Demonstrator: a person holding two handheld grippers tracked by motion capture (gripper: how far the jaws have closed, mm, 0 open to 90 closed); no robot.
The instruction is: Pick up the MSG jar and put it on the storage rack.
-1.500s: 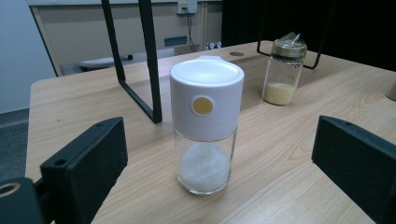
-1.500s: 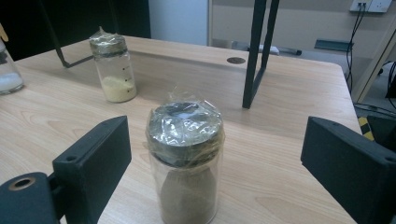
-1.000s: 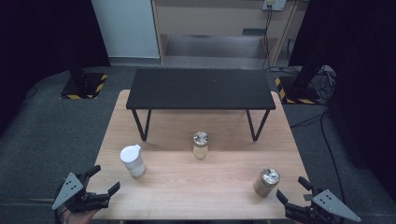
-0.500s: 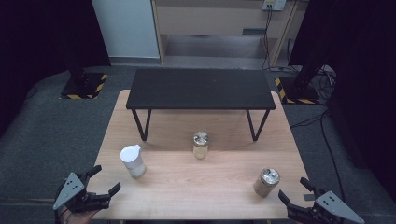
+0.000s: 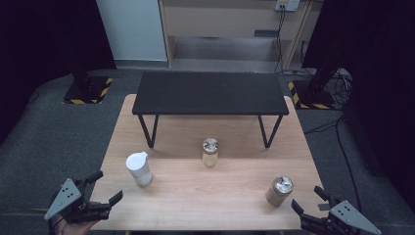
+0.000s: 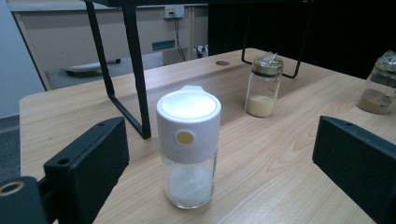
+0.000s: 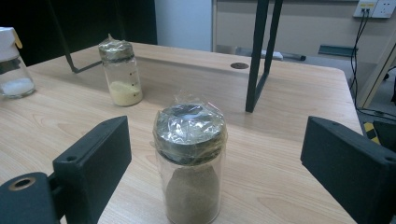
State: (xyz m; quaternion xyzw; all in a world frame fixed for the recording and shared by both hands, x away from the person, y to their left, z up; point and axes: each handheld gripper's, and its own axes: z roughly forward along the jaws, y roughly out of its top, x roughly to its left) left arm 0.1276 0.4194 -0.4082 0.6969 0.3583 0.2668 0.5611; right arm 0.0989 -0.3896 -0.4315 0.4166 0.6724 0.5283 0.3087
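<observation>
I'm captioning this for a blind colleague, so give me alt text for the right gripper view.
A clear jar of brown powder, its lid wrapped in plastic film, stands on the wooden table between the open right gripper jaws, untouched. Farther back stand a jar of yellow powder and a white-capped shaker.

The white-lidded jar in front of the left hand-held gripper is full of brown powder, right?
Not brown. The white-lidded jar holds a little white powder at the bottom, as the left gripper view shows. It does stand in front of the left hand-held gripper, whose jaws are open.
</observation>
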